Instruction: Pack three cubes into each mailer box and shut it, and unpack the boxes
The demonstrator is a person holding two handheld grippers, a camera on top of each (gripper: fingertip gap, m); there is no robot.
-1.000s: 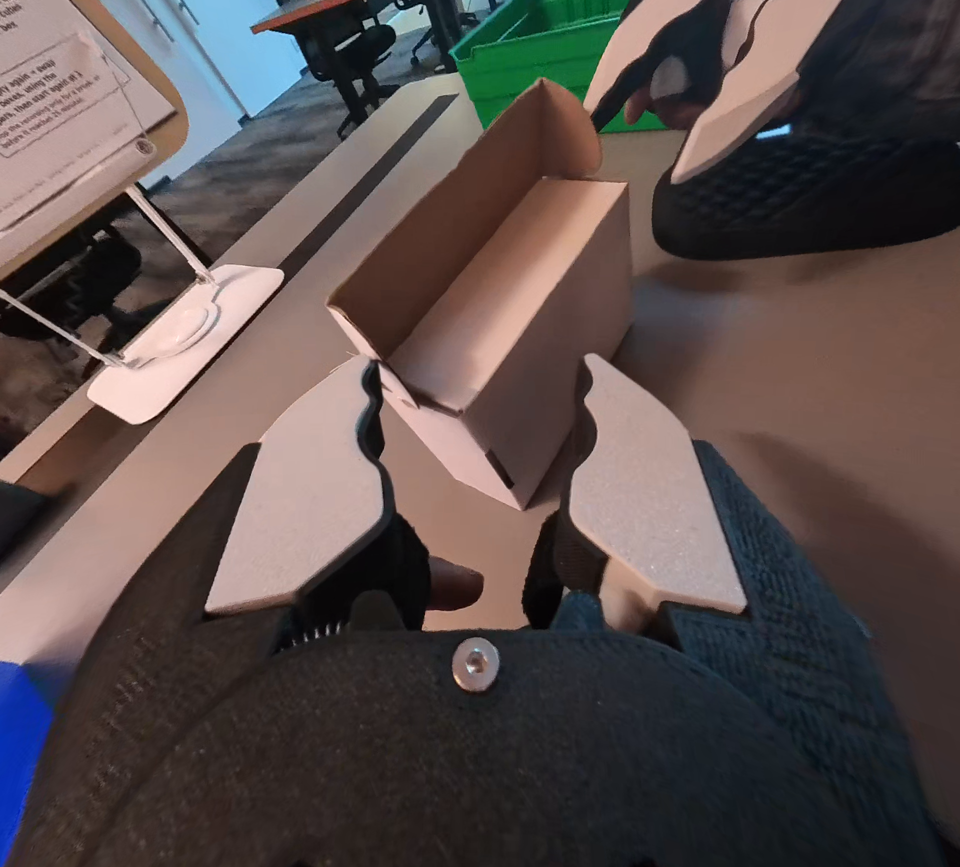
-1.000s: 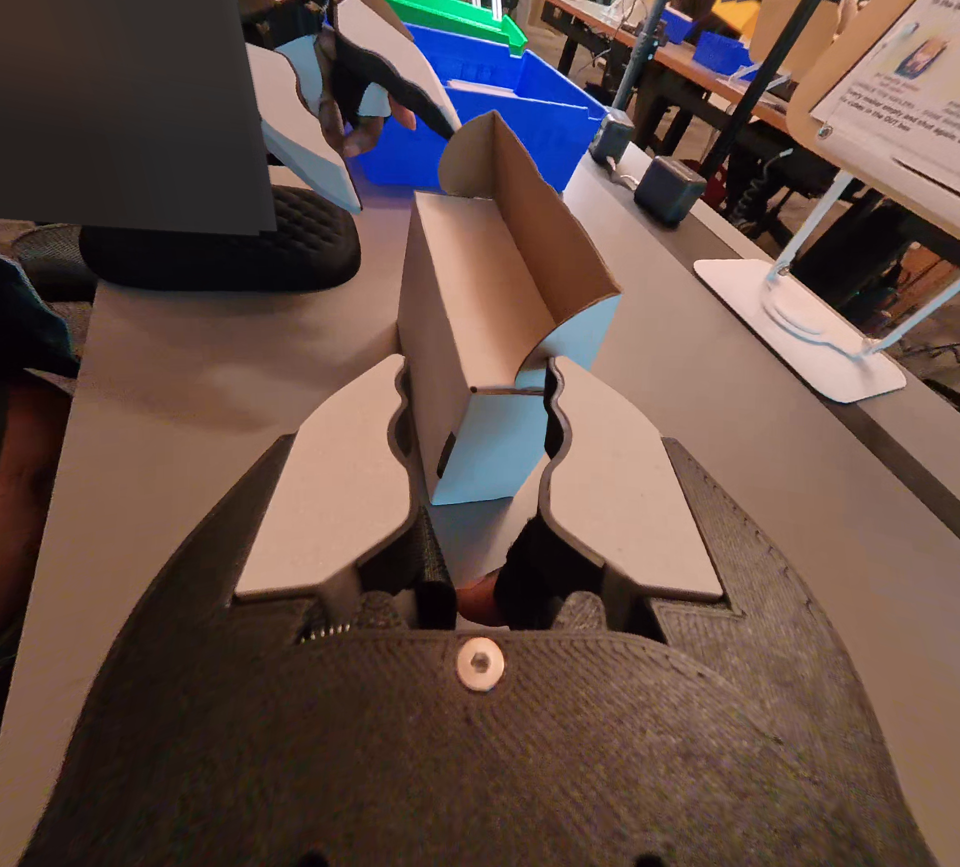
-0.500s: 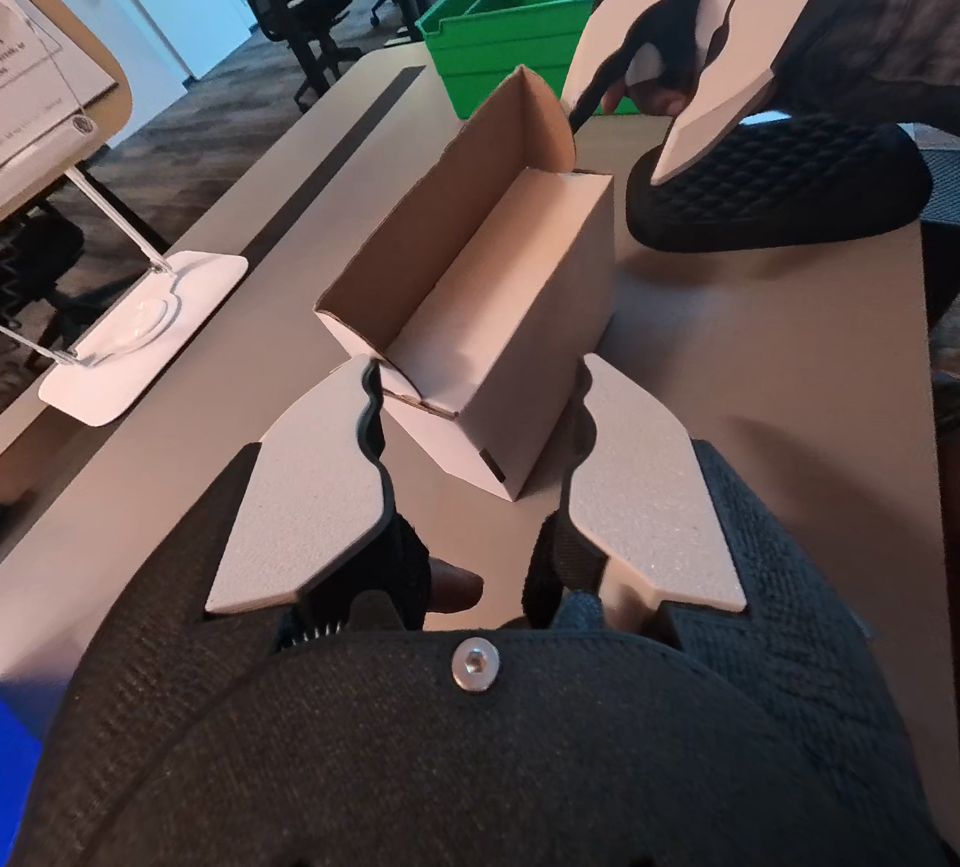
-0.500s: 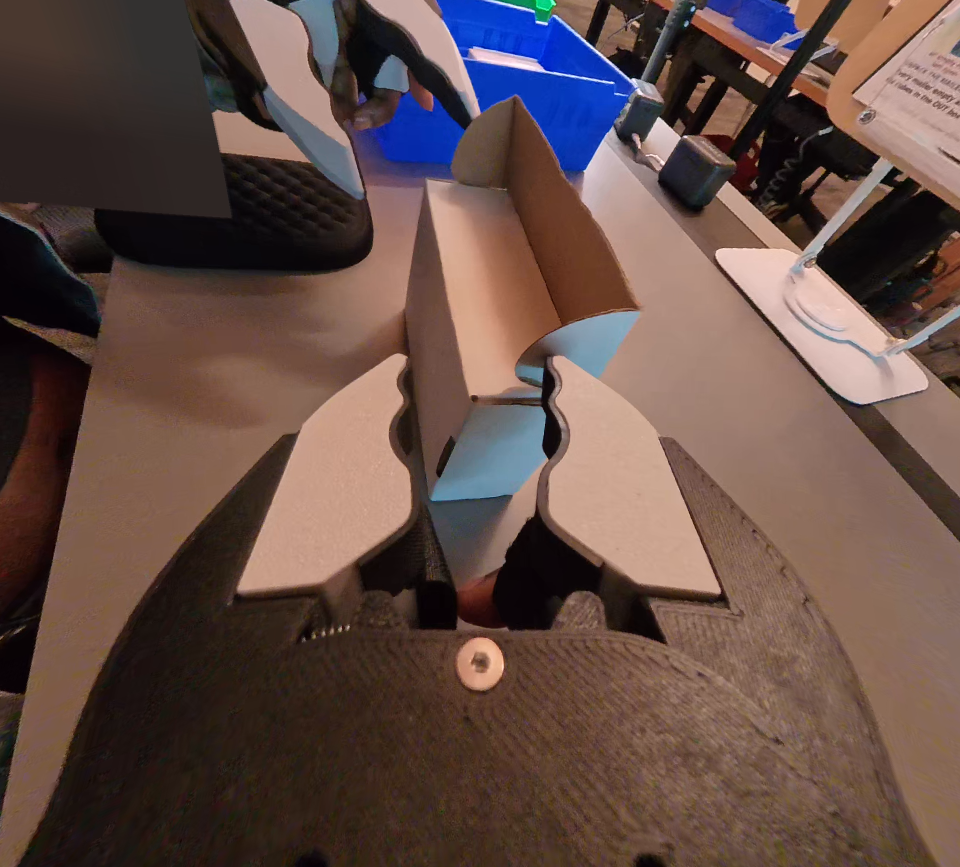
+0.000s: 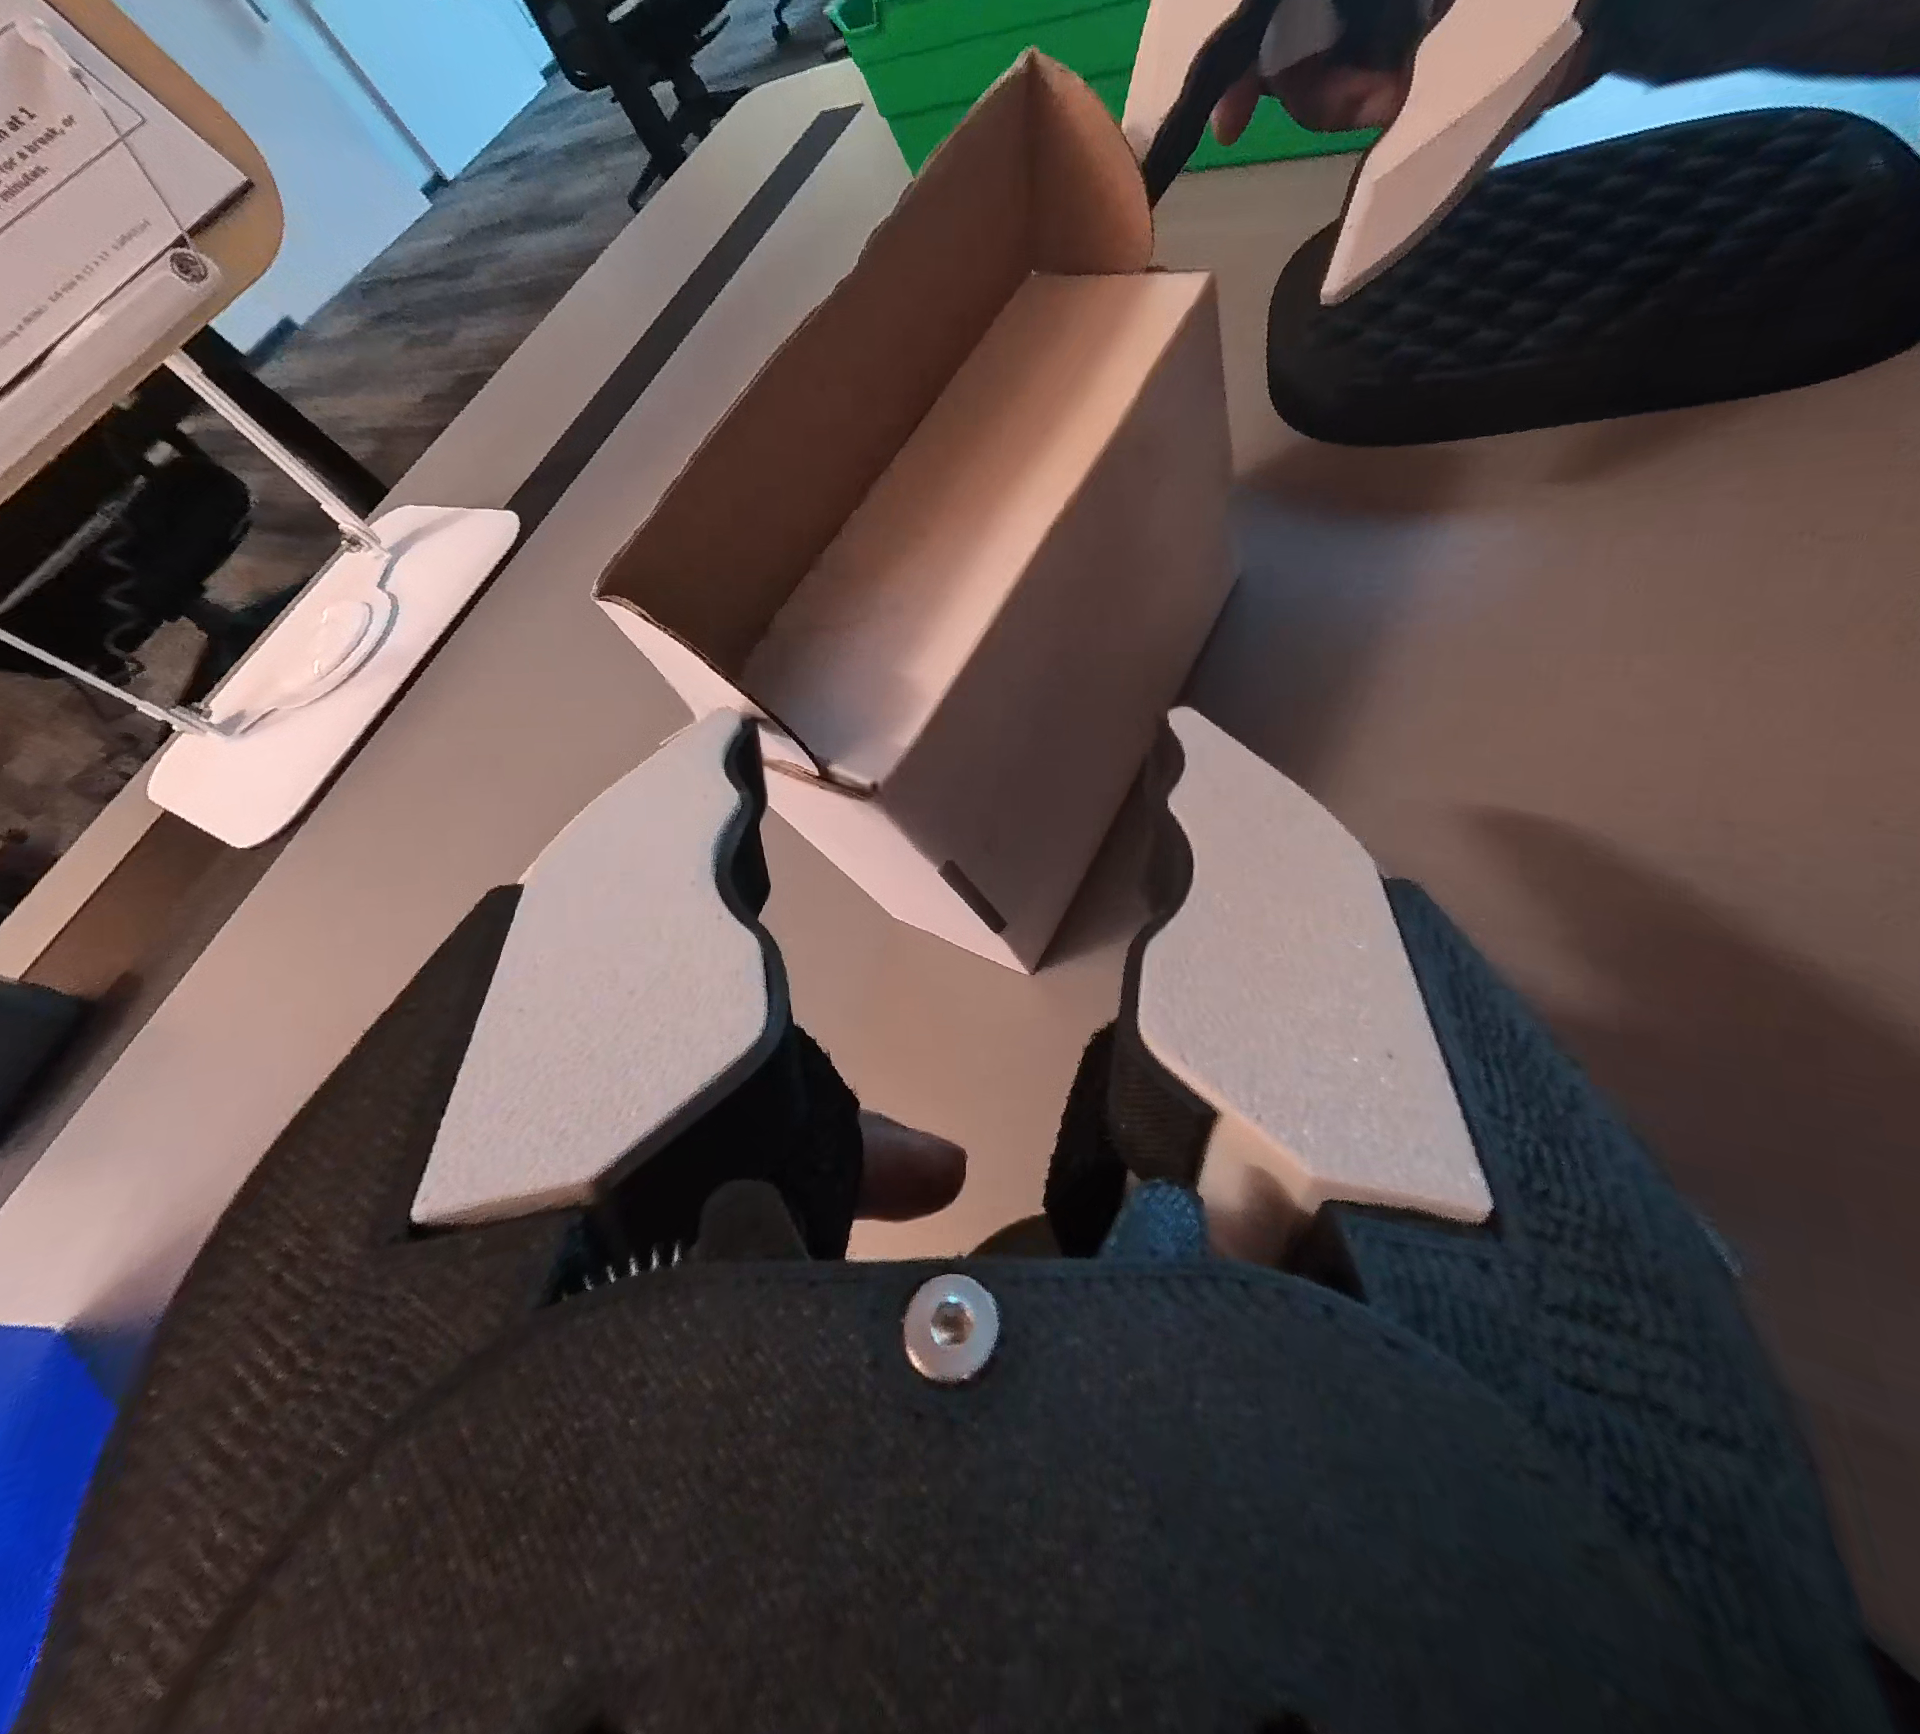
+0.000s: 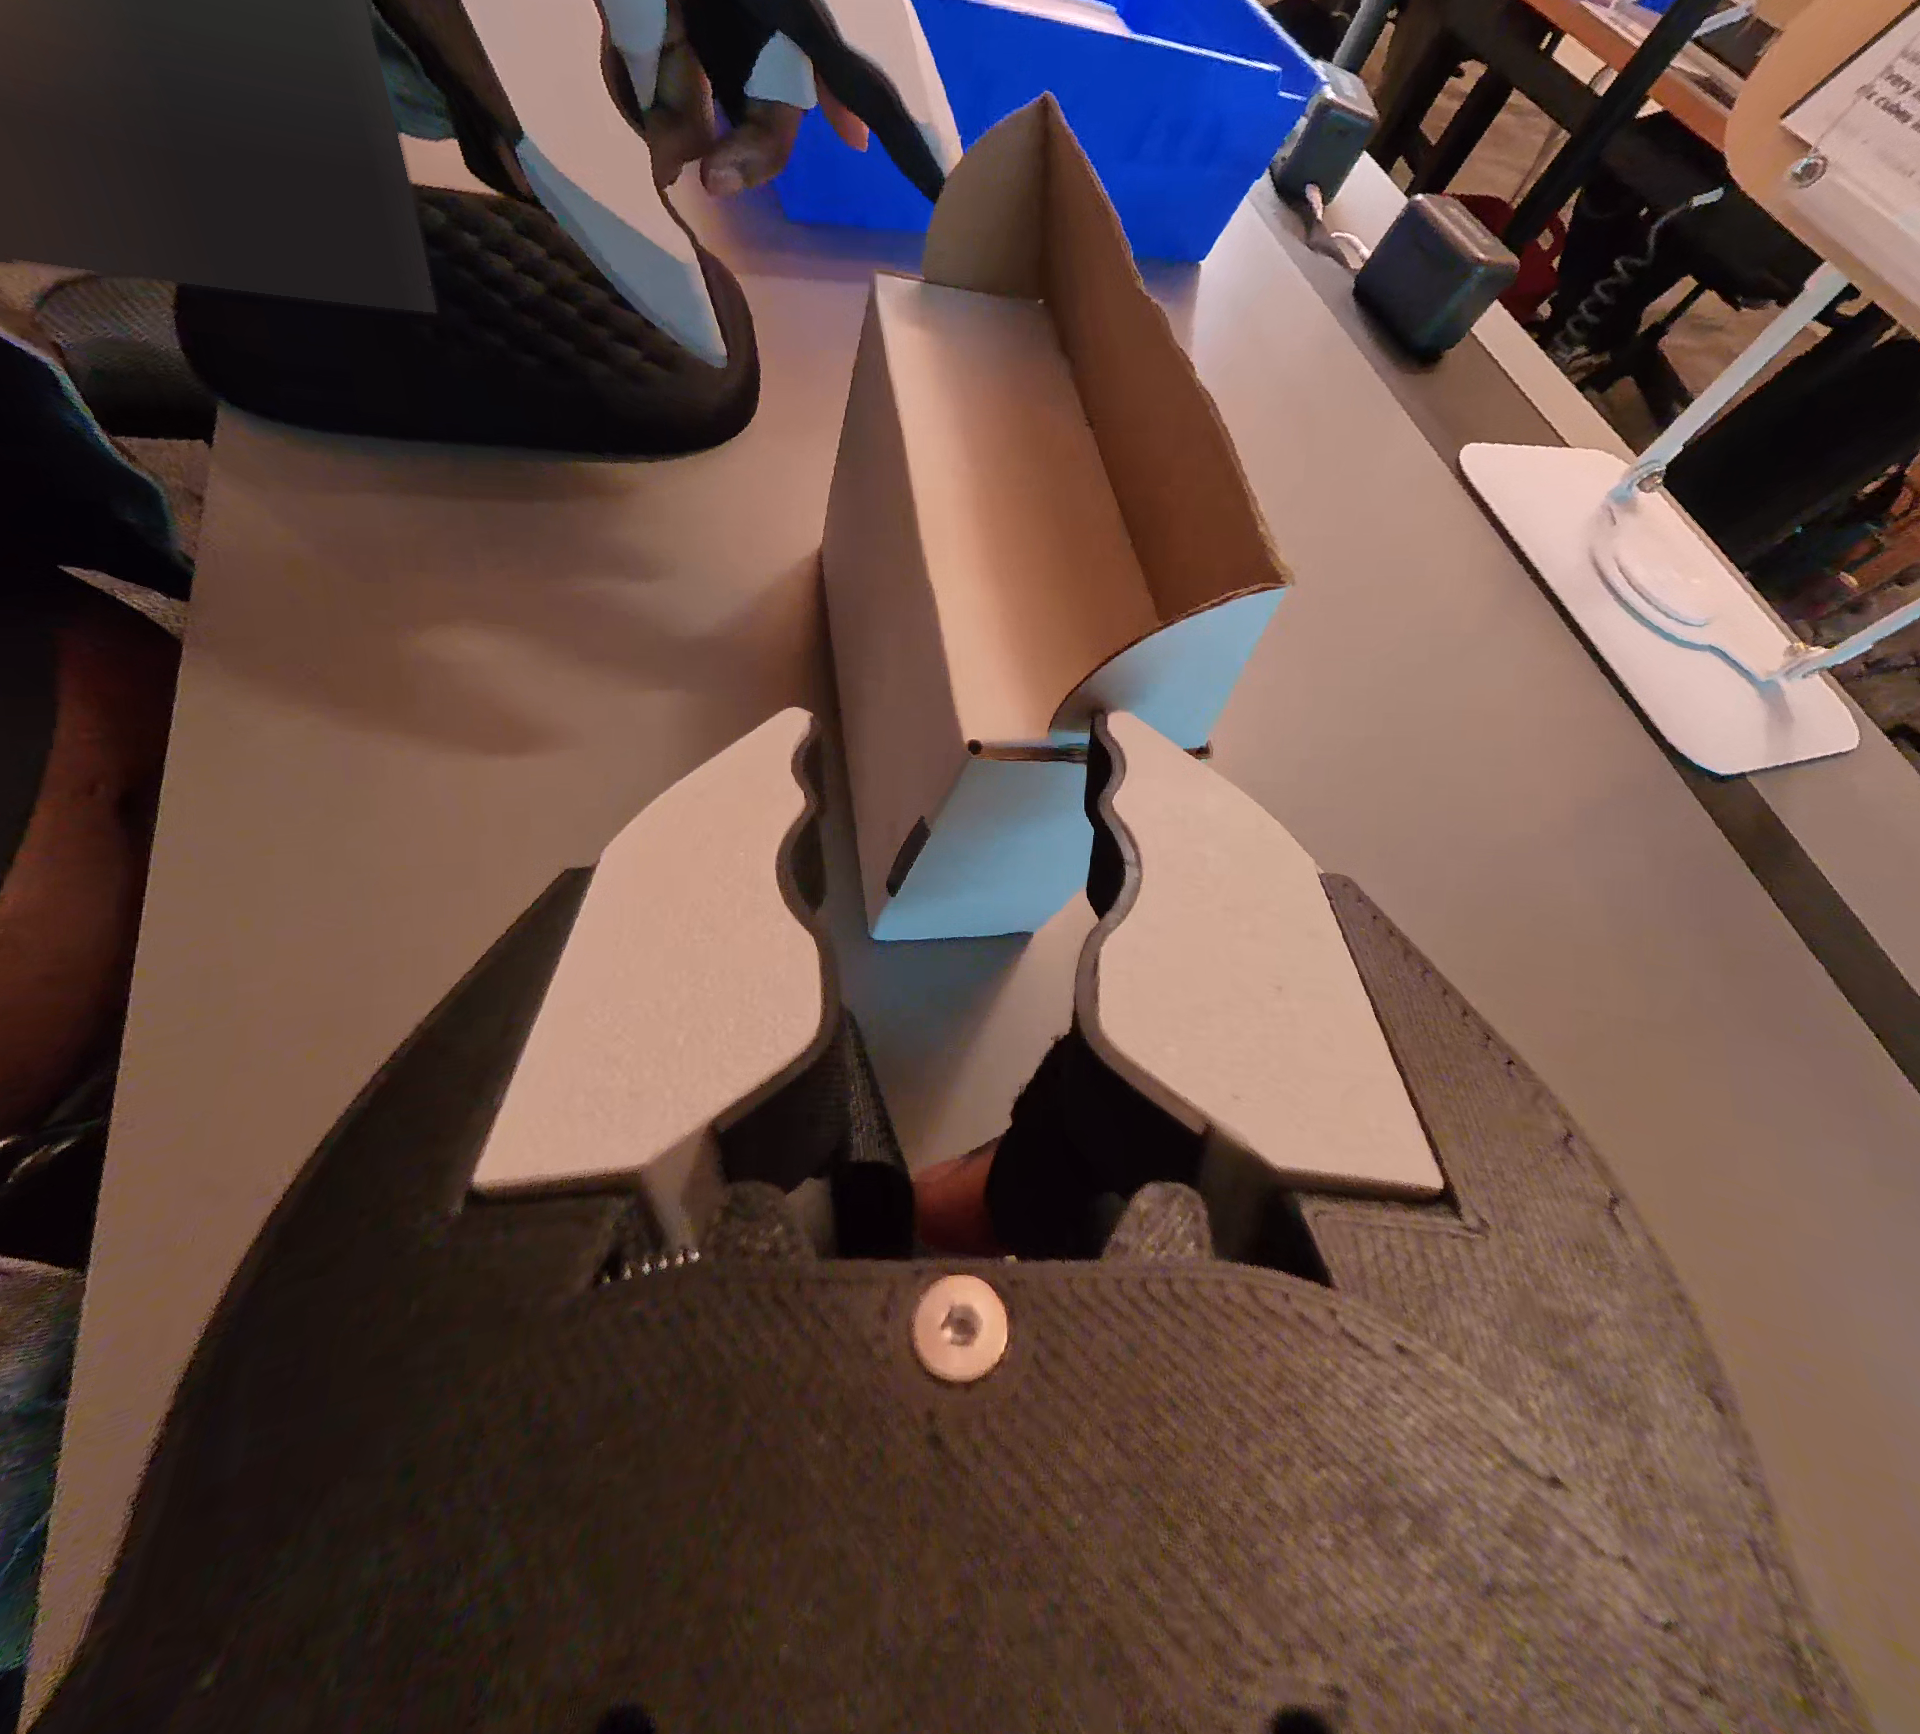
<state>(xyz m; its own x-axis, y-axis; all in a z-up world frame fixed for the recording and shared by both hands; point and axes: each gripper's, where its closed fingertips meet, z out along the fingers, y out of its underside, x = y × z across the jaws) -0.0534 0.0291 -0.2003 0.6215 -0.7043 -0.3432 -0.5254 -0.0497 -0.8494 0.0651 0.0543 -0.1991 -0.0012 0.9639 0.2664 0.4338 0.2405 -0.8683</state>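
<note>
Mailer box (image 5: 997, 604) mid-frame: tan cardboard, lid upright. Left gripper (image 5: 961, 770) and right gripper (image 6: 951, 754): jaws apart, holding nothing.

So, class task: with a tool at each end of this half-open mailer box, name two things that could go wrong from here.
1. The lid stands half raised, with a side flap beside the right tool; closing there might crease the flap.
2. The mailer box sits skewed between the open jaws of the left tool, touching neither, so a one-sided push would probably slide it along the table.
</note>
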